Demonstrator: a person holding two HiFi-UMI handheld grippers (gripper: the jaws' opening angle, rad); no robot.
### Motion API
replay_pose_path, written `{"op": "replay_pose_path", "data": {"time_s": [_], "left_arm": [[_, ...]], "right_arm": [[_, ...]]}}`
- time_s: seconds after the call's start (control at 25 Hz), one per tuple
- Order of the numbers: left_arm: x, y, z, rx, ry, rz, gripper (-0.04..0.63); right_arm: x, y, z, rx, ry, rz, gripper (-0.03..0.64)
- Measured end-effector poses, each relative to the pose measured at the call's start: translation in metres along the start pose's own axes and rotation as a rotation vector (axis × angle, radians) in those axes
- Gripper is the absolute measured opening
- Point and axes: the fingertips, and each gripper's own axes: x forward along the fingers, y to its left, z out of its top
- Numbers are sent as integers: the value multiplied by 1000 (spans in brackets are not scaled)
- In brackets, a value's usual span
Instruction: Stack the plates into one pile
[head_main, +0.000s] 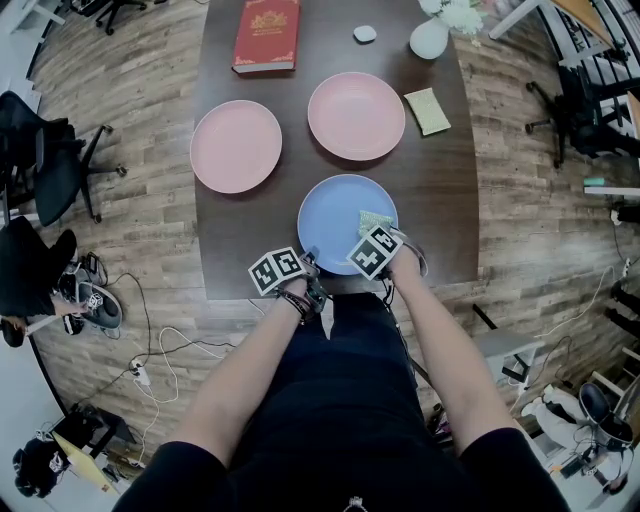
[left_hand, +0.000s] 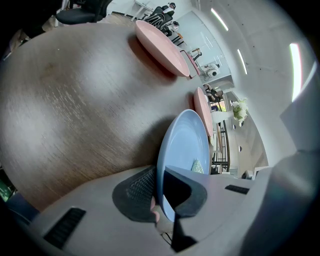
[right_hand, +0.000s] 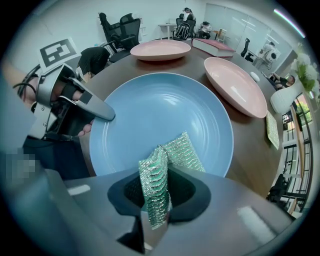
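A blue plate (head_main: 335, 215) lies at the near edge of the dark table (head_main: 220, 250). My left gripper (head_main: 308, 264) is shut on its near-left rim; in the left gripper view the rim (left_hand: 165, 165) runs between the jaws of this gripper (left_hand: 159, 196). My right gripper (right_hand: 157, 192) points down over the plate's near-right part (right_hand: 160, 110), shut on a sparkly green scouring pad (right_hand: 159, 175) whose free end rests on the plate. Two pink plates (head_main: 236, 146) (head_main: 356, 115) sit farther back, side by side.
Beside the right pink plate lies a yellow-green sponge (head_main: 428, 110). A red book (head_main: 267, 35), a small white object (head_main: 365, 34) and a white vase (head_main: 429, 38) stand at the far end. Office chairs (head_main: 50, 160) and cables (head_main: 160, 350) surround the table.
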Motion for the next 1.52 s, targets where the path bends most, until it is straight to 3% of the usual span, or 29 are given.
{"op": "replay_pose_path", "data": {"time_s": [0.6, 1.0, 1.52], "left_arm": [[2, -1, -2, 5, 6, 3, 15], [3, -3, -2, 12, 11, -1, 15], [3, -3, -6, 38, 30, -19, 14]], "right_arm": [[3, -8, -12, -116, 93, -151, 83], [2, -8, -10, -34, 38, -73, 83], [0, -1, -4, -14, -47, 29, 83]]}}
